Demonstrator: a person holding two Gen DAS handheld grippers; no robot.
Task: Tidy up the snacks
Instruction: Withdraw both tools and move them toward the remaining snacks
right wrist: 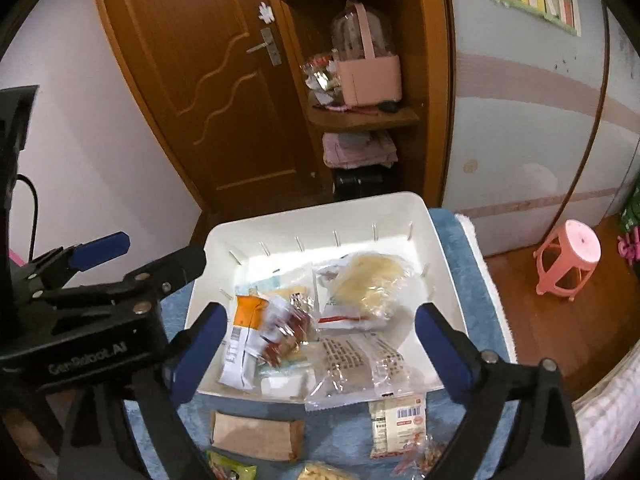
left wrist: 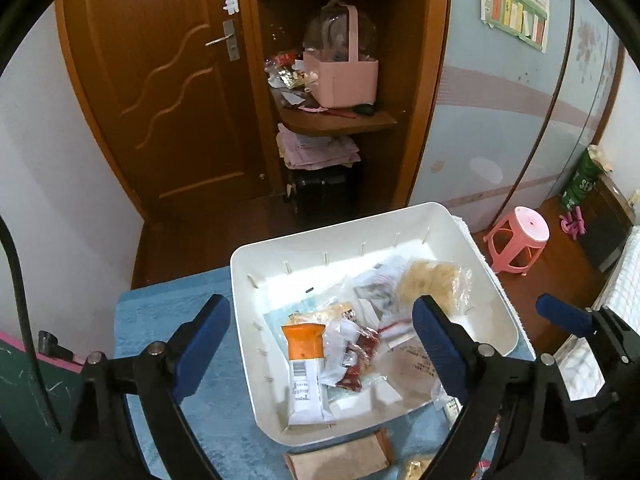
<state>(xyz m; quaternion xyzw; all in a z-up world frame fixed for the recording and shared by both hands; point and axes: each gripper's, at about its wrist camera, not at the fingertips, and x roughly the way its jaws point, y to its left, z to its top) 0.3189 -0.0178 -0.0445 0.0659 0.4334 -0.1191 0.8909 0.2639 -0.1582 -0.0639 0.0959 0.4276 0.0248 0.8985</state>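
A white bin (left wrist: 360, 224) stands on a blue towel (left wrist: 168, 312). It holds several snack packets: an orange-and-white one (left wrist: 306, 364), a clear one with red pieces (left wrist: 356, 356) and a pale crisp bag (left wrist: 432, 284). My left gripper (left wrist: 324, 340) hangs open above the bin's near-left part, gripping nothing. My right gripper (right wrist: 324, 344) is open too, above the bin (right wrist: 320, 208). Under it a clear packet with brown print (right wrist: 352, 364) drapes over the front rim. On the towel in front lie a brown paper packet (right wrist: 256, 434) and a barcoded packet (right wrist: 396, 424).
Behind the bin are a wooden door (left wrist: 172, 100) and a corner shelf with a pink basket (left wrist: 340, 80) over a black case (left wrist: 324, 192). A pink stool (left wrist: 516, 236) stands on the floor at the right. More snacks lie at the towel's near edge (right wrist: 320, 472).
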